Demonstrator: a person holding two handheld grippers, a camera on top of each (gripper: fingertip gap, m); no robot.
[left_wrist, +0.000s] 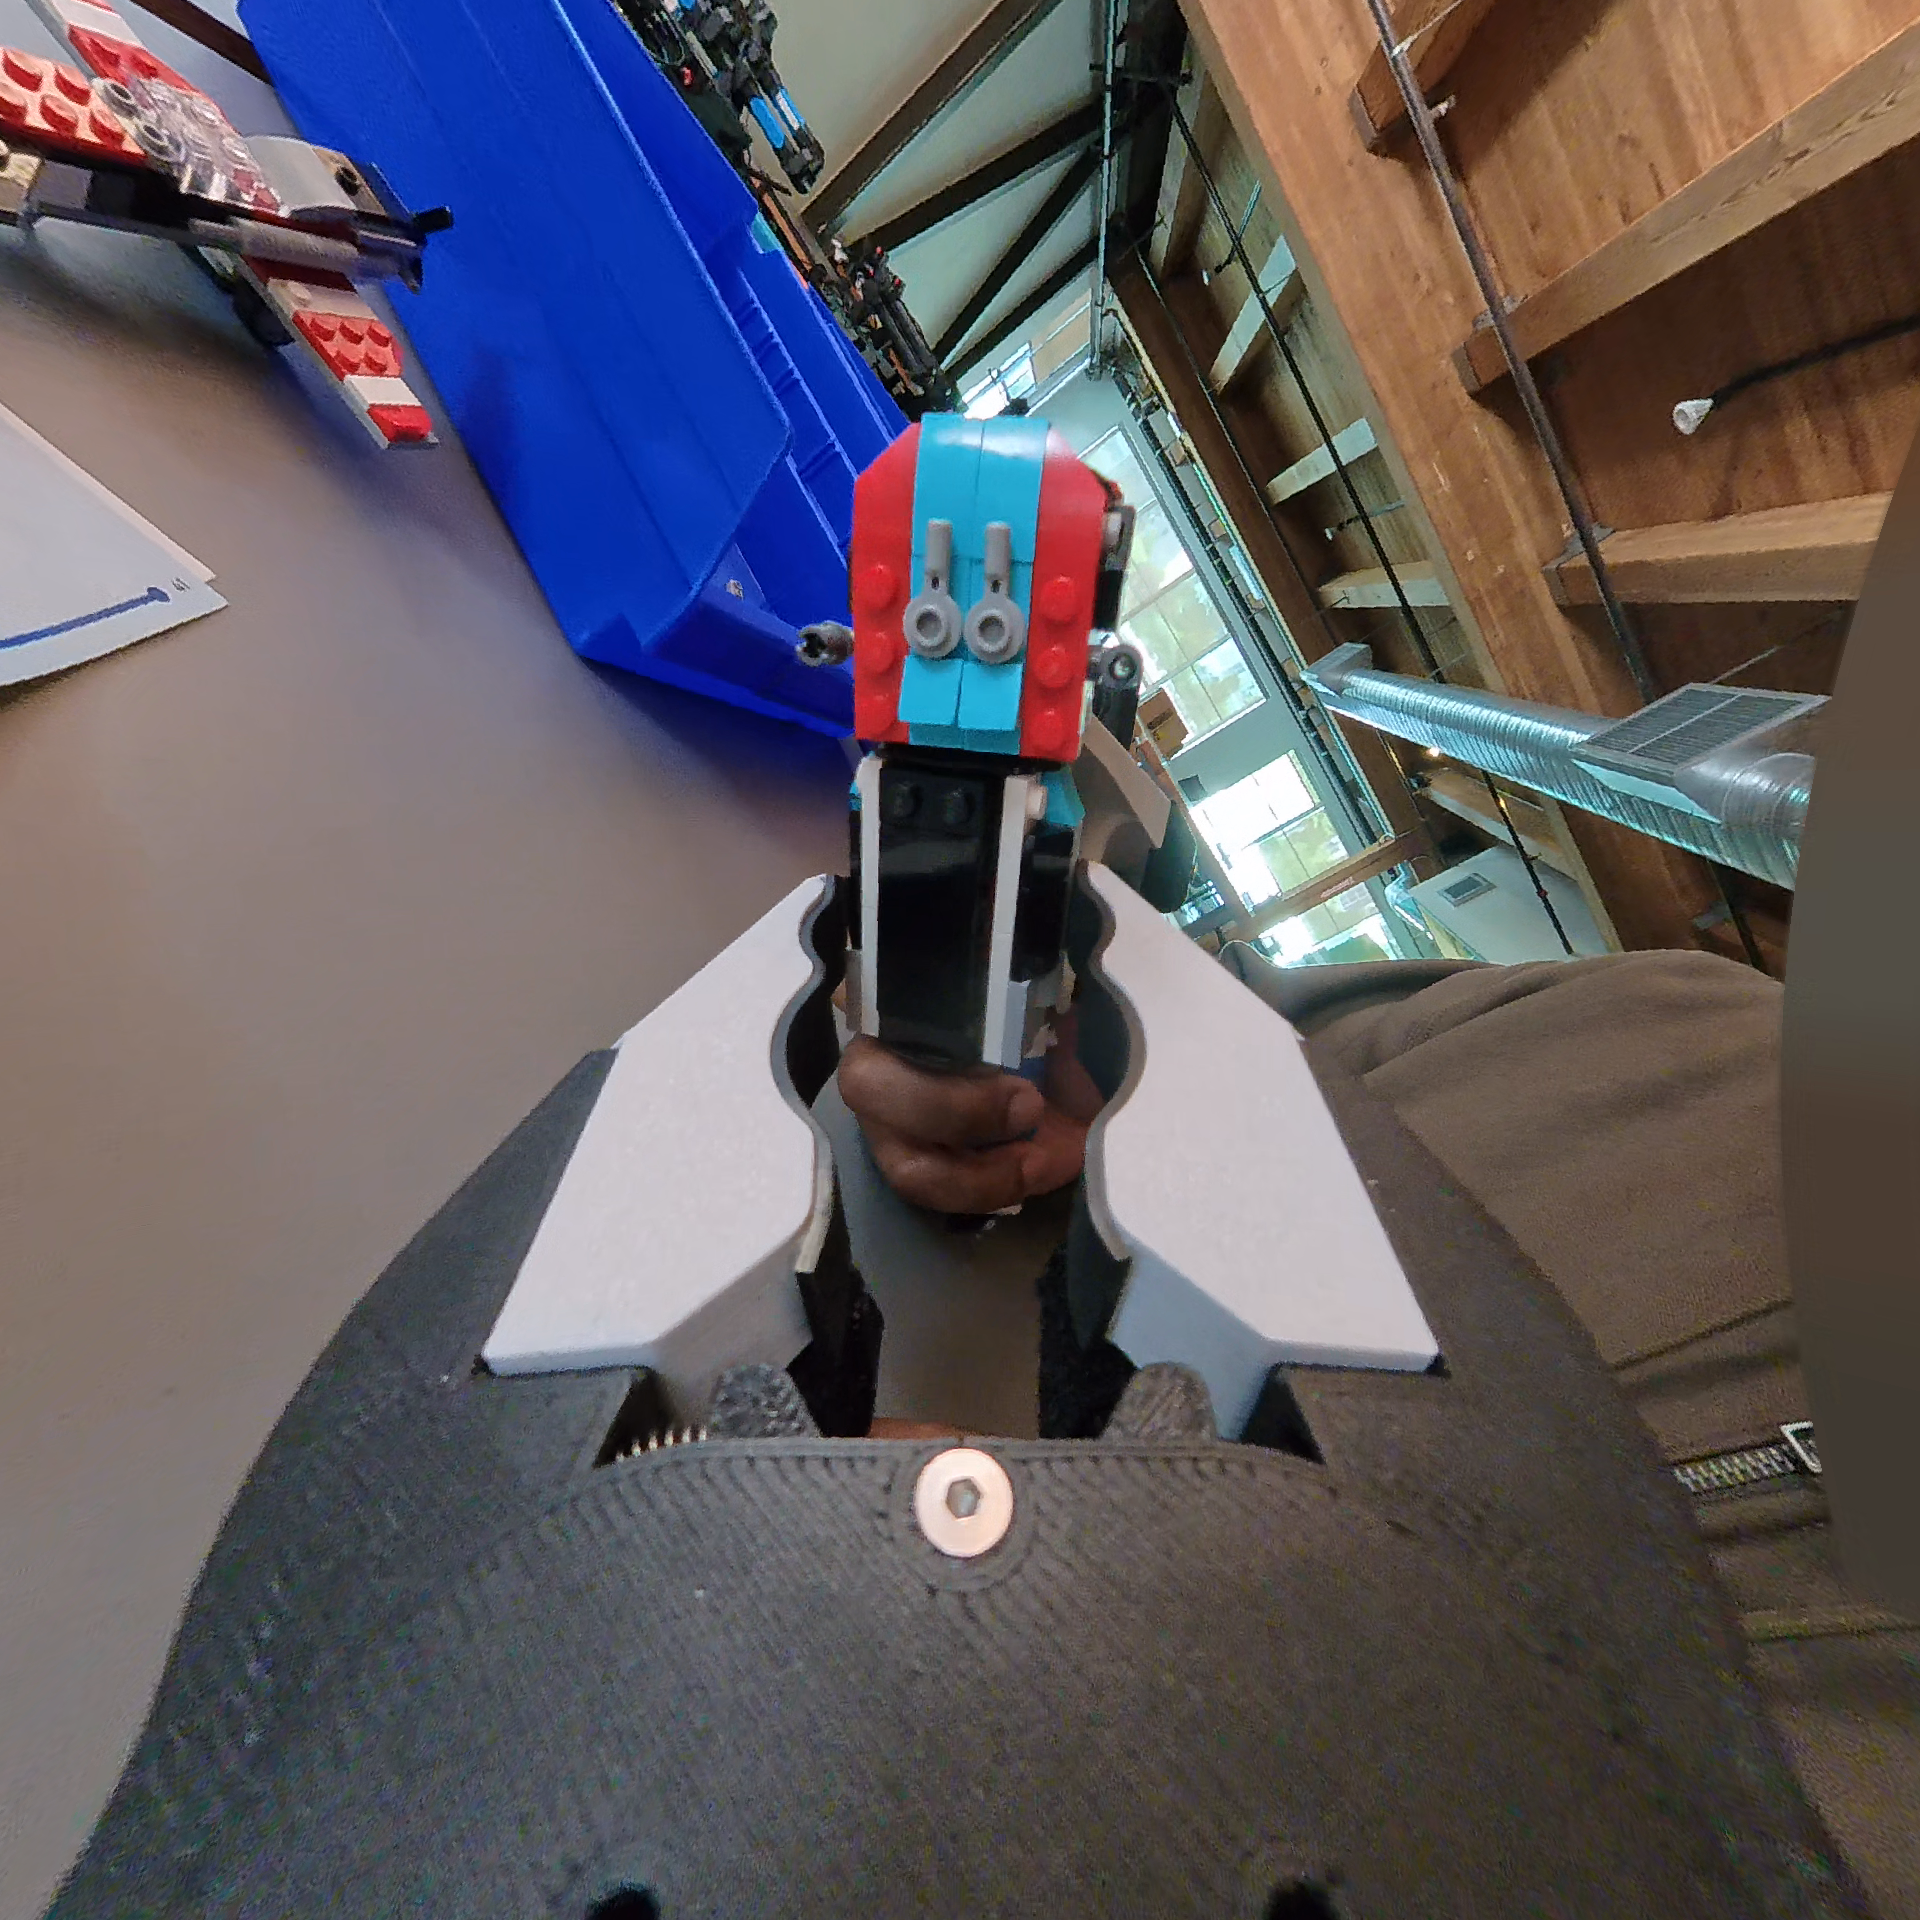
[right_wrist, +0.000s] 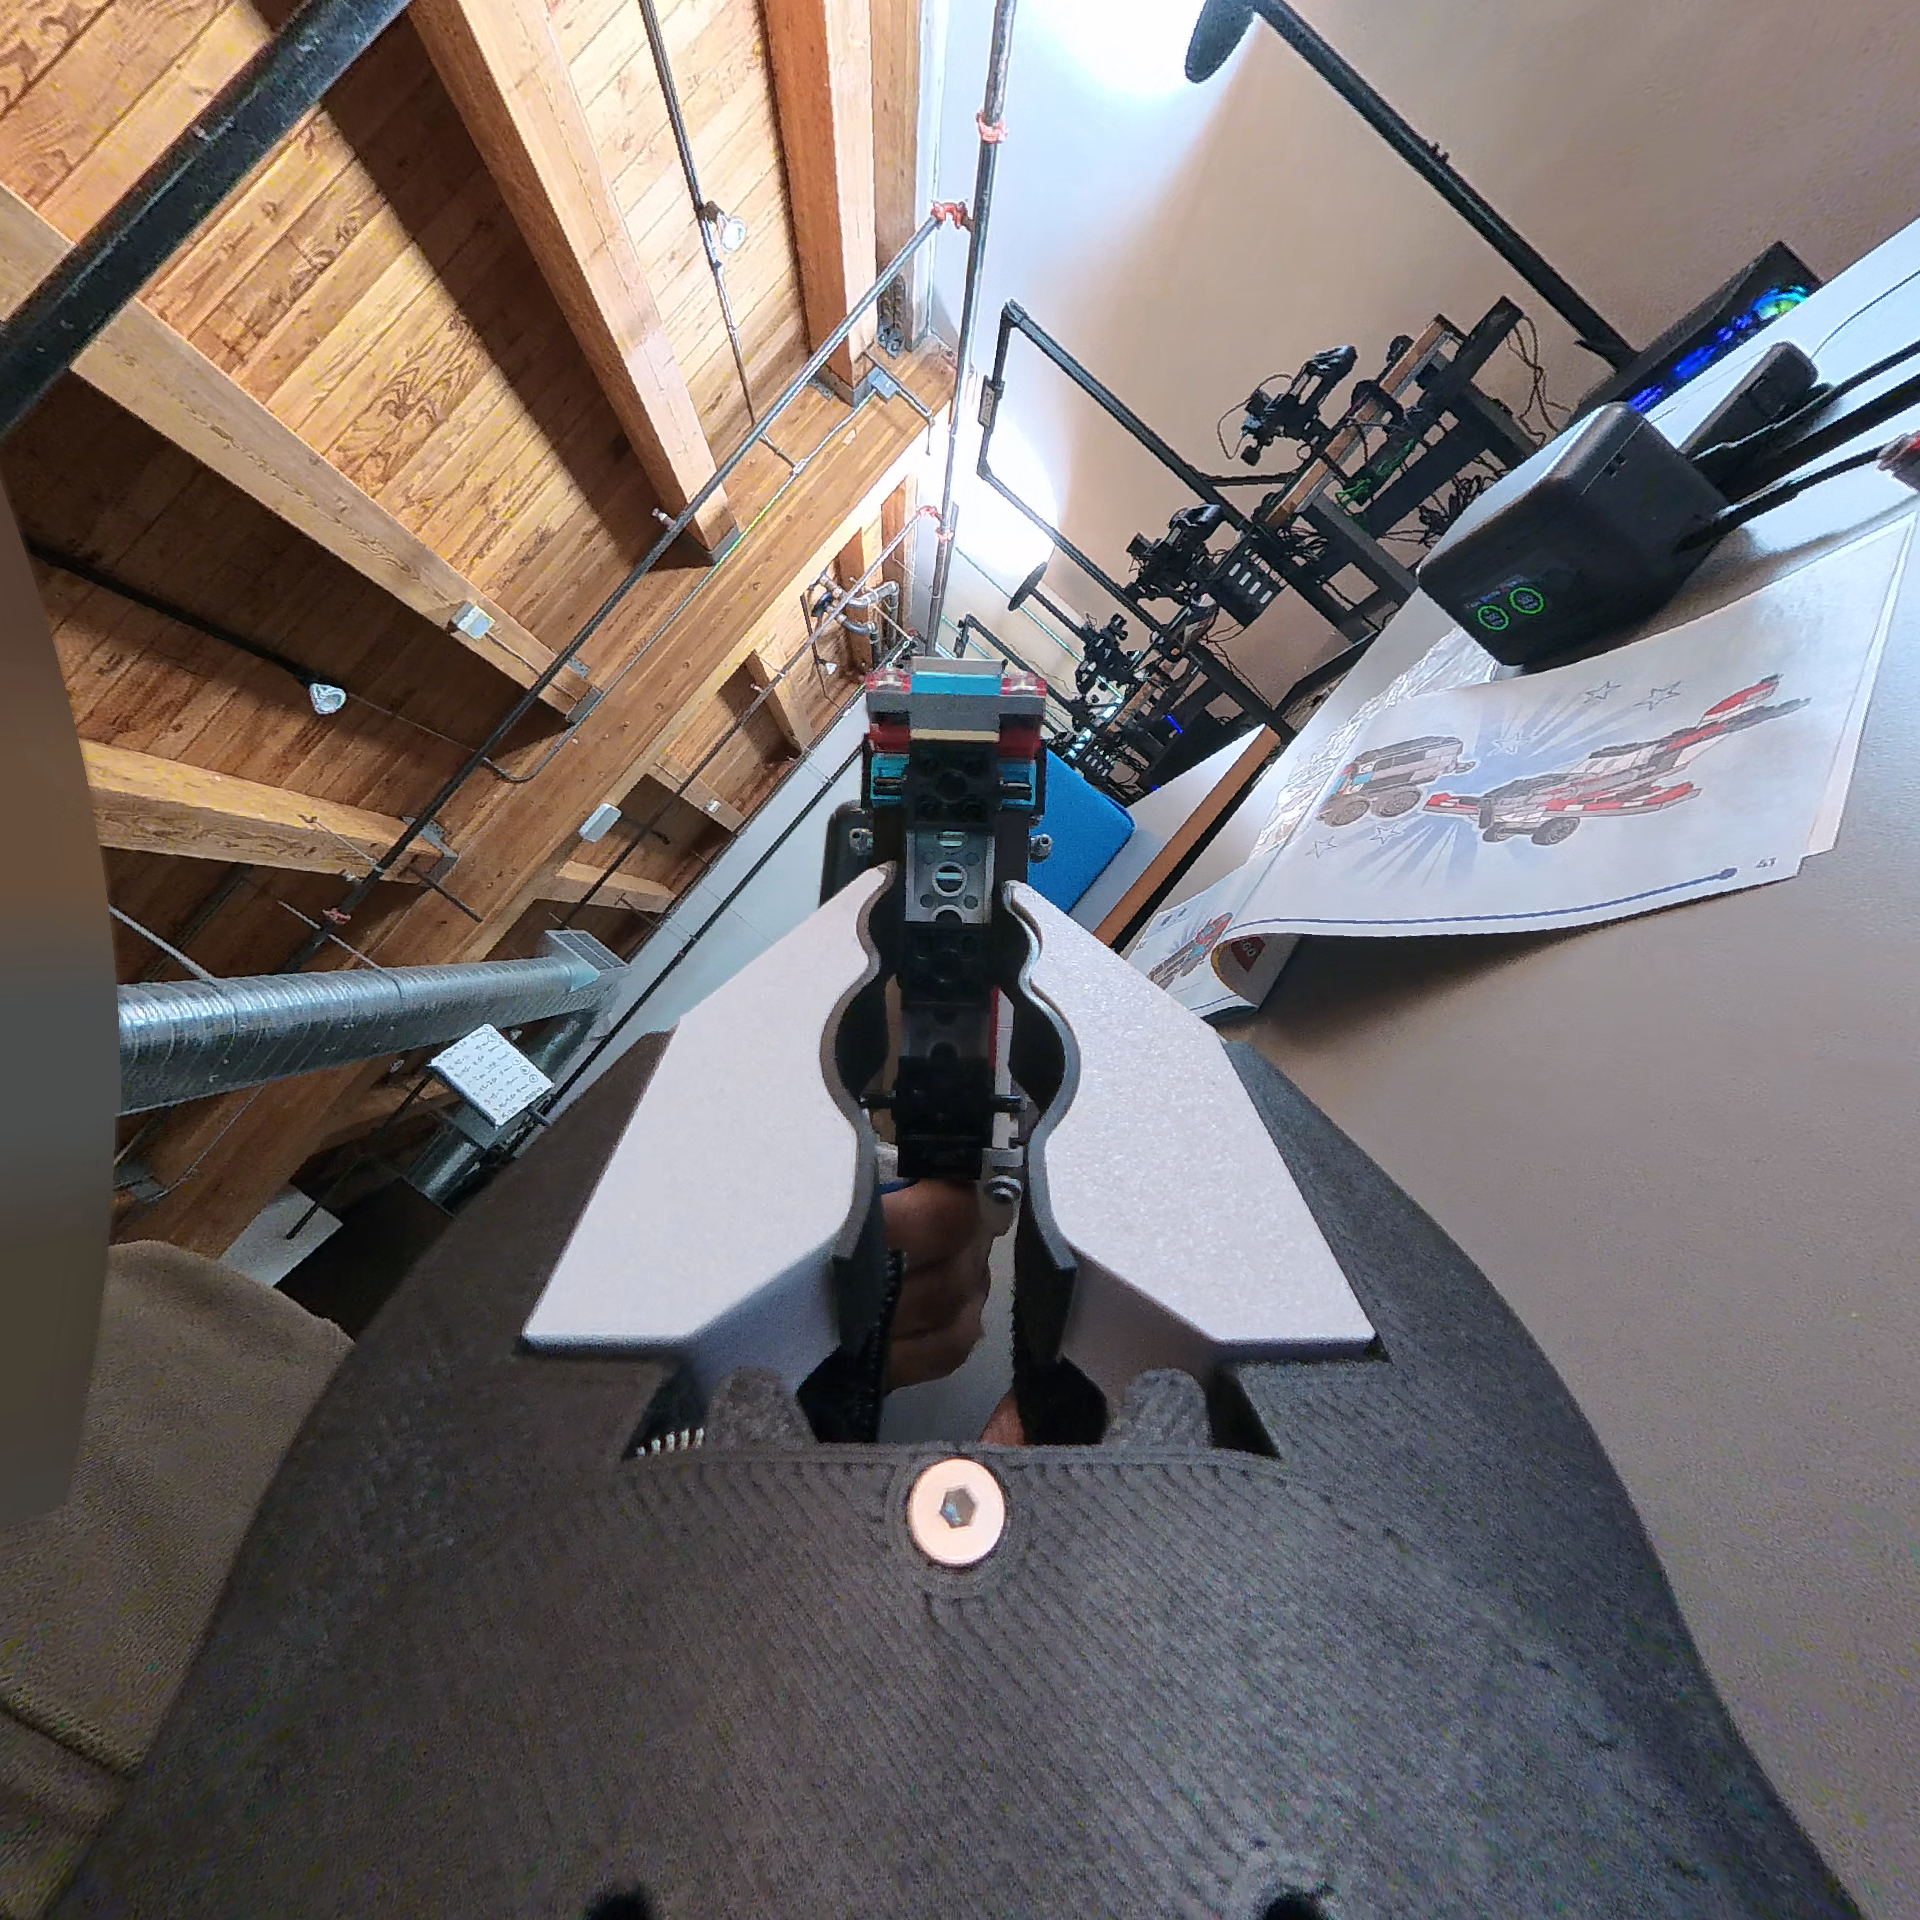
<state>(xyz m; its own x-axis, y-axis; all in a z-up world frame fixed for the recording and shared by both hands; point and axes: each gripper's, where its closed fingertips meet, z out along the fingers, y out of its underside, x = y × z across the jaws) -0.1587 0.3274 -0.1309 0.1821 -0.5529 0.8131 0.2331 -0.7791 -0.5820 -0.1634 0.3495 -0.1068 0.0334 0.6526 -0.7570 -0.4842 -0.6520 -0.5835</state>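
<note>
Left gripper (left_wrist: 961, 914): pinching the dark rear half of a brick-built vehicle (left_wrist: 977, 623), pale fingers (left_wrist: 727, 1039) pressed to its flanks.
Right gripper (right_wrist: 948, 914): clamped on the narrow black and grey underside of the same vehicle (right_wrist: 945, 810); contact visible on both sides.
Vehicle position: held aloft between the two grippers, clear of the table (left_wrist: 312, 935).
Orientation: long axis runs straight out along the fingers in each view. In the left view, the red and light-blue end with two grey fittings points away; the right view shows the studless underside.
State of build: body looks largely assembled. A second red, white and grey brick assembly (left_wrist: 260, 239) lies apart on the table beside the blue bin (left_wrist: 582, 343), not joined to it.
Nearby: open instruction booklet (right_wrist: 1558, 810) lies on the table, with a black box (right_wrist: 1558, 540) behind it.
</note>
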